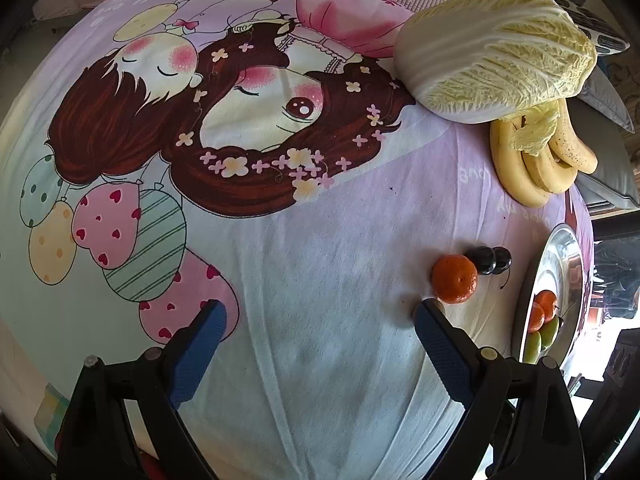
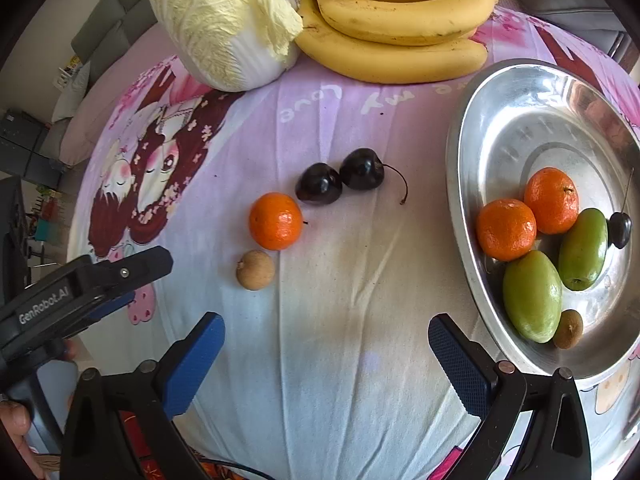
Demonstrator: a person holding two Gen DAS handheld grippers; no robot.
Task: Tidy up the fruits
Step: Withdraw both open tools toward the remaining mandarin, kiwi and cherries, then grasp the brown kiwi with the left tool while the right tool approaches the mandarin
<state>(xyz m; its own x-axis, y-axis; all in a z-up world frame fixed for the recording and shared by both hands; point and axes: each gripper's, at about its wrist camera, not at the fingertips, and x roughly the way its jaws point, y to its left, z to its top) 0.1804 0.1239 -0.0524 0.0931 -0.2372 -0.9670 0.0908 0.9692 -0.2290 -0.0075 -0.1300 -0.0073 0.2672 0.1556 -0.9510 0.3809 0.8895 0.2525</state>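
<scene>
Left of metal tray [image 2: 472,160], on cartoon cloth [image 2: 340,320]: loose tangerine [image 2: 275,221], longan [image 2: 255,270] just below it, two dark cherries [image 2: 339,178] touching above. Inside tray we see two tangerines [image 2: 528,212], two green fruits [image 2: 556,280], cherry, longan. Beyond tray: bananas [image 2: 396,28], cabbage [image 2: 228,24]. Left gripper [image 1: 320,316] jaws spread, empty; right gripper [image 2: 326,334] likewise.

Shiny metal tray [image 2: 520,92]; glossy dark cherries [image 2: 340,178]; matt printed cloth sheet [image 2: 340,320]; dimpled tangerine [image 2: 275,221]; crinkled cabbage [image 2: 224,20].
</scene>
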